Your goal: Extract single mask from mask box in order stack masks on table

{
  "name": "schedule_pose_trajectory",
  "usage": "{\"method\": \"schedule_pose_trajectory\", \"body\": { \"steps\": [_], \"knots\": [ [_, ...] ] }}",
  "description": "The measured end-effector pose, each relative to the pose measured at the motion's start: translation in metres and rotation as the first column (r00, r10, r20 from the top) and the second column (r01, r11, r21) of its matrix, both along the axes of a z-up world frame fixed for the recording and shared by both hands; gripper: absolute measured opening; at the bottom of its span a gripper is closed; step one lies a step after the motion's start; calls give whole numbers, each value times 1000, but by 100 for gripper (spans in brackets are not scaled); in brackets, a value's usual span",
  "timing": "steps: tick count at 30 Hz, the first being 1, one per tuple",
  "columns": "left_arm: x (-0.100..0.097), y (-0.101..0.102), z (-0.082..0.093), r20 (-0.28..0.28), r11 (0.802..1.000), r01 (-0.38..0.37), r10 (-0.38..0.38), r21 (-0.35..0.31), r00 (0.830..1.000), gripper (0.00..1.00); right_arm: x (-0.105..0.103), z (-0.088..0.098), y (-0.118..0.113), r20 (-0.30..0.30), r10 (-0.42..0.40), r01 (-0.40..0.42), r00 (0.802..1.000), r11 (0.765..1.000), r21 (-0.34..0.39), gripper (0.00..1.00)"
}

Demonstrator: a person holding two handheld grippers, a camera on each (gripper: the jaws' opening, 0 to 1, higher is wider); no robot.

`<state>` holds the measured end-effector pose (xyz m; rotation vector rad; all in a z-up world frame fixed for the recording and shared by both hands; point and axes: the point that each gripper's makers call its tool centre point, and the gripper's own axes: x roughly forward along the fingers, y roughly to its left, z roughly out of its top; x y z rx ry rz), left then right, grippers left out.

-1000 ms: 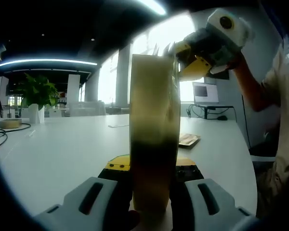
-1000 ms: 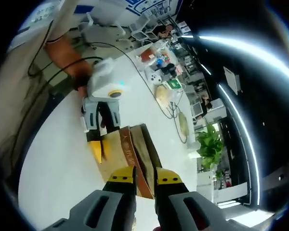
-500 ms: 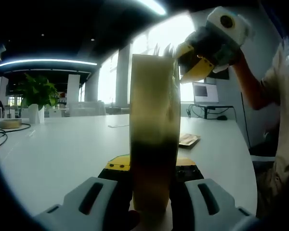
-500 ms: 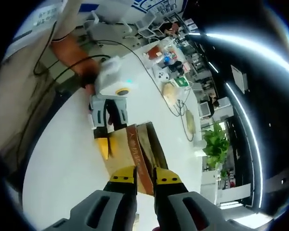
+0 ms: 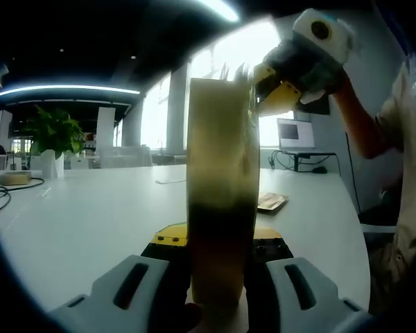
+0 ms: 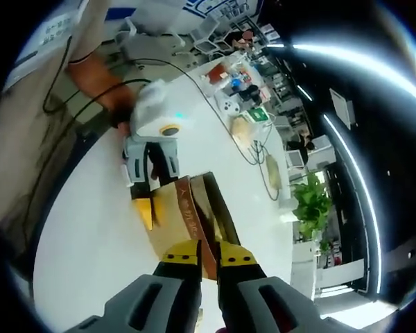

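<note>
The tall tan cardboard mask box (image 5: pixel 222 201) stands upright in the middle of the left gripper view, its narrow edge facing the lens, and its base sits clamped between the yellow-tipped left tongs (image 5: pixel 218 239) at the bottom of the frame; in the right gripper view the same box (image 6: pixel 187 215) lies in the lower centre with its open top toward the lens. Over the last second the box has not shifted on the white counter (image 5: pixel 90 222), but the right tongs (image 5: pixel 274 97), seen in the upper right of the left gripper view, have bobbed at the box's top edge: slightly up and away half a second ago, now back down against the rim. In the right gripper view those right tongs (image 6: pixel 206 254) sit at the bottom centre with their yellow tips almost together over the box mouth, so they look pinched; whether a mask is caught between them I cannot tell, since no mask is distinct at the opening. My reading is that the pull is only starting and no mask is free yet. Outward, a green potted plant (image 5: pixel 52 132) stands at the left of the left gripper view, and the person's arm (image 5: pixel 364 128) fills the right.
</note>
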<state>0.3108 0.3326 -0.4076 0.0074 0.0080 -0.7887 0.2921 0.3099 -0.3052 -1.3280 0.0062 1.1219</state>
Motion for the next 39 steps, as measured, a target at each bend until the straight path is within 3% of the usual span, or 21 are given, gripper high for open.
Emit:
{"method": "schedule_pose_trajectory", "body": {
  "steps": [7, 17, 26, 39],
  "knots": [
    [0, 0, 0, 0, 1000, 0, 0, 0, 1000, 19, 4, 4, 2, -33, -28, 30, 999, 999, 40, 0],
    [0, 0, 0, 0, 1000, 0, 0, 0, 1000, 19, 6, -2, 6, -14, -34, 35, 999, 999, 39, 0],
    [0, 1, 0, 0, 1000, -2, 2, -1, 1000, 19, 9, -2, 10, 40, -33, 32, 999, 999, 26, 0],
    [0, 1, 0, 0, 1000, -1, 1, 0, 1000, 19, 9, 6, 7, 55, -42, 38, 998, 997, 70, 0]
  ]
}}
